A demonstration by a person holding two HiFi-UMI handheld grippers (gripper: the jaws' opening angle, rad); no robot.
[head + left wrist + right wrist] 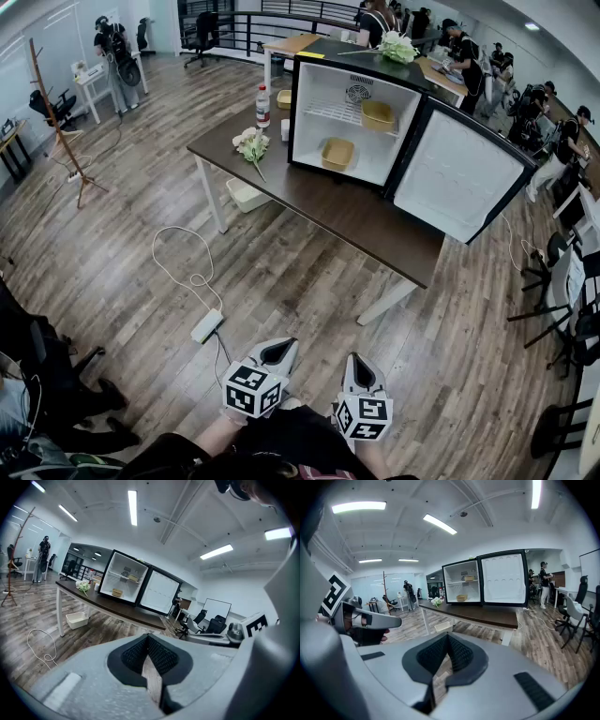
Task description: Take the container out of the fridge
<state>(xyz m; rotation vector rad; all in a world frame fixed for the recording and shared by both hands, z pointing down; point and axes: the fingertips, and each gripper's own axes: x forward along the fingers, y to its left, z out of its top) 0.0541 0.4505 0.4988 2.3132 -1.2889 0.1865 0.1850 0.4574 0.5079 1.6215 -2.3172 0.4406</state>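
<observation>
Left gripper [278,352] and right gripper [361,371] well short of the fridge [348,54], jaws pressed together, empty. Open wood floor [281,272] between them and the fridge's table [347,211], power strip [206,326] off left. Its door [459,173] swung wide right; container [337,153] on fridge floor, second container [378,114] on its shelf.

Open floor [309,300] leads to the table [356,220]; fridge door [464,178] stands wide.
</observation>
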